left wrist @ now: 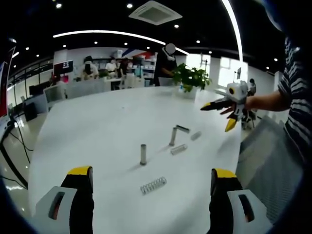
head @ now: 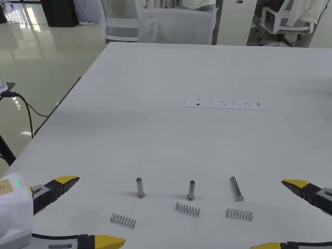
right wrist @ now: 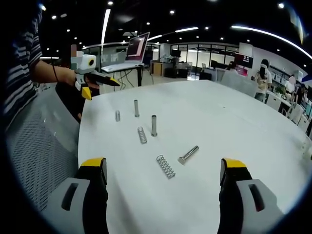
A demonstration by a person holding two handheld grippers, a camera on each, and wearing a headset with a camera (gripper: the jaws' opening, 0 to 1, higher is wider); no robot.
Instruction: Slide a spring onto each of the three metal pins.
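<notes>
On the white table (head: 155,129), a spring lies just nearer the person than each metal pin; the left pin (head: 139,187) and middle pin (head: 191,190) stand upright, while the right pin (head: 236,189) lies flat. Both tongs gape empty: the left tongs (head: 88,211) are nearest the left spring (head: 123,220), whose long axis runs left to right, and the right tongs (head: 282,215) are nearest the right spring (head: 239,214).

Open-plan office, laptop (right wrist: 137,47), swivel chair (head: 273,19)
</notes>
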